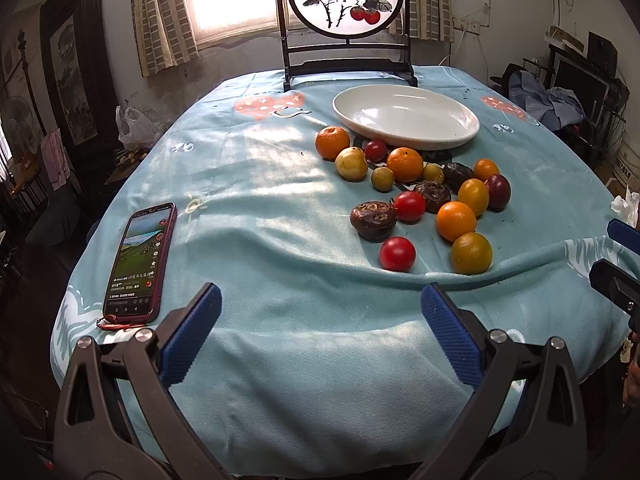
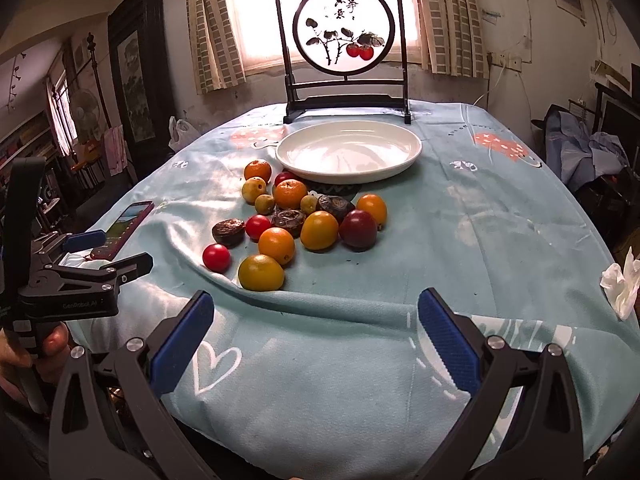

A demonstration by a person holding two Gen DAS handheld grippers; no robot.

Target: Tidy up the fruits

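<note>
Several small fruits lie in a loose heap on the blue tablecloth: orange, yellow, red, dark purple and brown ones. An empty white plate sits just behind them. My left gripper is open and empty above the near cloth, left of the heap; it also shows from the side in the right wrist view. My right gripper is open and empty, short of the nearest yellow fruit; its fingers show at the left view's right edge.
A phone with its screen lit lies on the cloth at the left. A framed round painting on a dark stand stands behind the plate. A crumpled tissue lies at the right table edge.
</note>
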